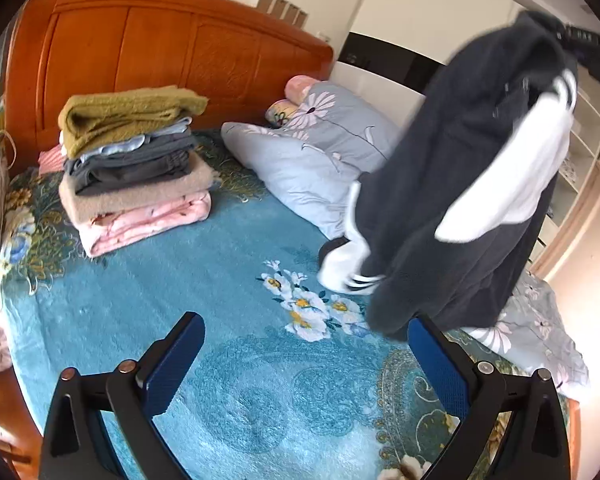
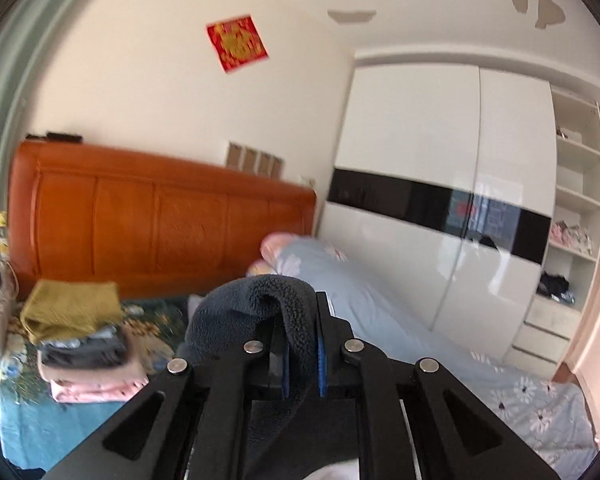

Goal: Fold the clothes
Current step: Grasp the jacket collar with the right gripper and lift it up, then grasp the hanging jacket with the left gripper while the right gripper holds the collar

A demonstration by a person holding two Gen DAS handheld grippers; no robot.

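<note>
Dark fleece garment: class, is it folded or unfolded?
Unfolded: the garment hangs loose above the bed, pinched in the right gripper.

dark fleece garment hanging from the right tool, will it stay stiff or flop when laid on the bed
Probably floppy: the dark fleece garment drapes limp from the right tool, its white-striped sleeve dangling onto the blue bedspread. Its fuzzy pile looks grippy, so it likely won't slip. It seems bulky, so it may bunch.
</note>
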